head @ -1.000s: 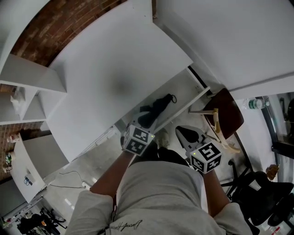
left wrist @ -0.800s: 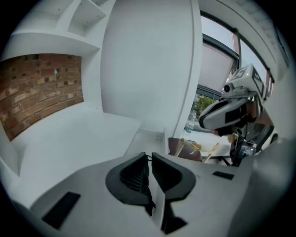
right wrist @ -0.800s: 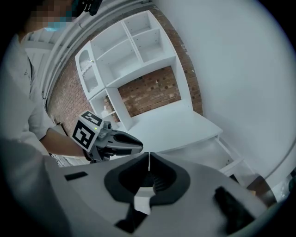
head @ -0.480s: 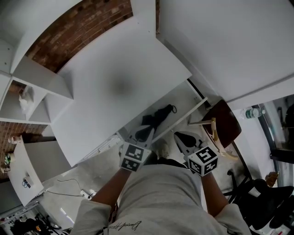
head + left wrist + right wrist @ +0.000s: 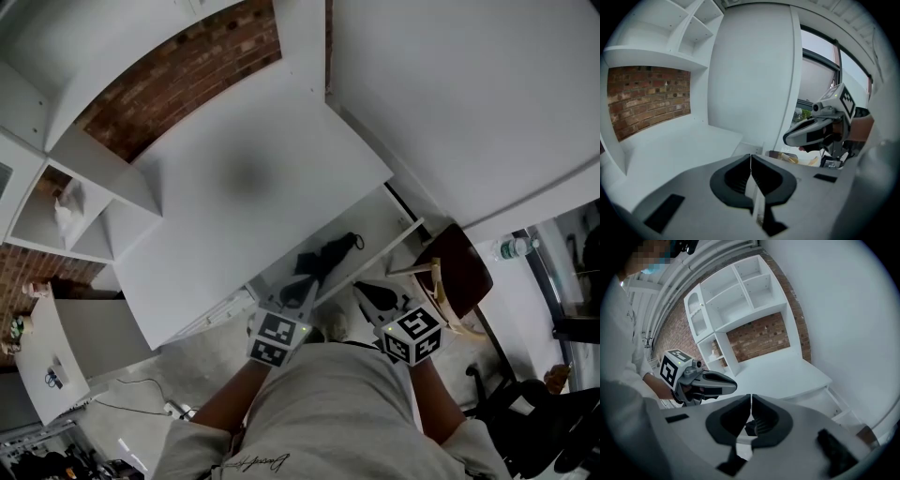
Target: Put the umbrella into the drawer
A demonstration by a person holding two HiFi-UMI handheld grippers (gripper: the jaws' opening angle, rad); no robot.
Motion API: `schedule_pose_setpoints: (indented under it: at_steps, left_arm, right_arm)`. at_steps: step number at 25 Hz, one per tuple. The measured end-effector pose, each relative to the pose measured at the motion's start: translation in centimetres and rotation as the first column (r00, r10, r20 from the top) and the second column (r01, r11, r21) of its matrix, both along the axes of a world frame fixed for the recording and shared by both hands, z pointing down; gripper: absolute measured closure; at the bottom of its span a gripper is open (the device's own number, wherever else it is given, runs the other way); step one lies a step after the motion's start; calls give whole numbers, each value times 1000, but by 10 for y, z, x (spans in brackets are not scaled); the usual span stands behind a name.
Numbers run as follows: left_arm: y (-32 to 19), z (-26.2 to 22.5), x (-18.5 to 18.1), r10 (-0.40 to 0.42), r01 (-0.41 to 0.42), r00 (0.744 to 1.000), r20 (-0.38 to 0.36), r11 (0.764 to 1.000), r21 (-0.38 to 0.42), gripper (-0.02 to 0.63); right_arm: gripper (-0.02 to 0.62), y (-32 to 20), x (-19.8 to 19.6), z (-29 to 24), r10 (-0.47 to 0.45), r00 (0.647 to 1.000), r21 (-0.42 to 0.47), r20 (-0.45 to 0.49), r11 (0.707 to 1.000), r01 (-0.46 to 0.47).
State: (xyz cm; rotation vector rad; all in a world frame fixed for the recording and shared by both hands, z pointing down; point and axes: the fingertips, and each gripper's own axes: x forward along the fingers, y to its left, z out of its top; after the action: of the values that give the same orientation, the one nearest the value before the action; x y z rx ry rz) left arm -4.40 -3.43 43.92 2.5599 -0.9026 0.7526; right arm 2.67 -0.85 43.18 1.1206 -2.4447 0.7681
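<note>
resting in the pulled-out drawer, the umbrella looks delivered; shutting the drawer seems the step left.
the black folded umbrella (image 5: 325, 257) lies slantwise on the floor of the drawer (image 5: 382, 212), which stands open below the white table (image 5: 244, 187). the left gripper (image 5: 750, 156) has its jaws clenched on nothing, and the right gripper (image 5: 751, 397) is likewise pressed together and empty. both hang on the near side of the drawer front, apart from the umbrella. next, i judge, comes a square push on that front. its edge looks free, though a brown chair (image 5: 461, 261) stands just beside its right end, so the left offers more room.
</note>
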Motion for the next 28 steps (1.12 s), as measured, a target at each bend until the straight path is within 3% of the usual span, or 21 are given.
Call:
schedule_pose_setpoints:
  at_steps: [15,28]
  left_arm:
    - [-2,-14,-13,-53,54,998,-21,998,21,586]
    - [10,-13,-6,-18,18,1000,-4,1000,13,586]
  right_arm:
    - [566,-5,-22,-12,-69,997,42,-22,997,70]
    - [566,-4,-23,-10,-82,996,40,-21,996,83]
